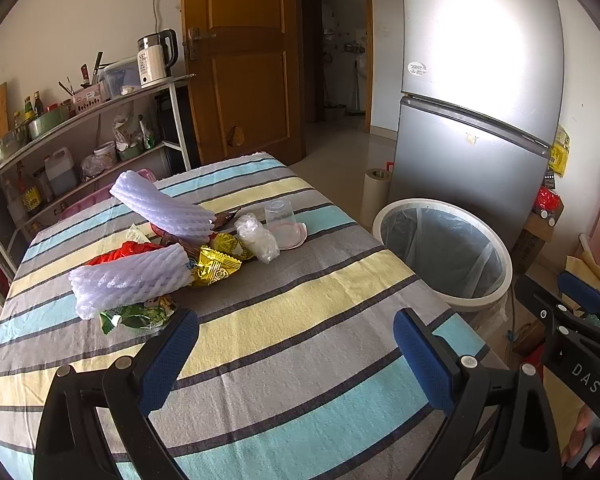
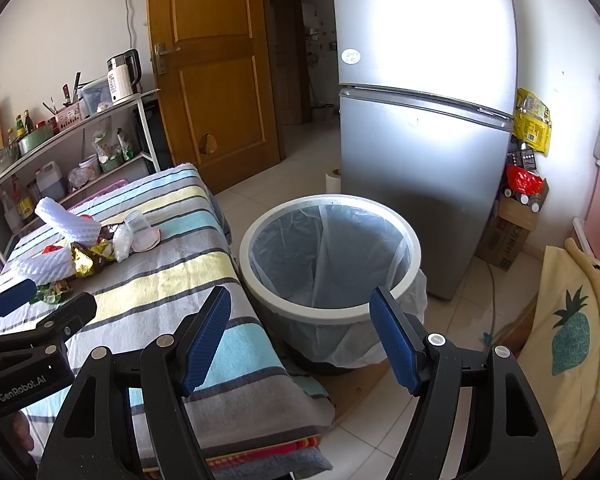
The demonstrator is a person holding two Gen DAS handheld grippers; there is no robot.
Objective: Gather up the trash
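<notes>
A heap of trash lies on the striped table (image 1: 300,320): two white foam nets (image 1: 128,276) (image 1: 164,208), gold wrappers (image 1: 216,268), a green wrapper (image 1: 136,316), a red bag (image 1: 128,250), a clear plastic bag (image 1: 256,236) and an upturned clear cup (image 1: 280,218). The heap also shows in the right wrist view (image 2: 84,248). My left gripper (image 1: 296,360) is open and empty above the table, just short of the heap. My right gripper (image 2: 300,340) is open and empty, over the near rim of the lined white trash bin (image 2: 332,304), which stands on the floor right of the table (image 1: 444,252).
A silver fridge (image 2: 420,120) stands behind the bin. A metal shelf (image 1: 80,120) with a kettle, bottles and pots runs along the left wall. A wooden door (image 1: 240,60) is at the back. A pineapple-print cloth (image 2: 568,320) and a cardboard box (image 2: 508,236) are at the right.
</notes>
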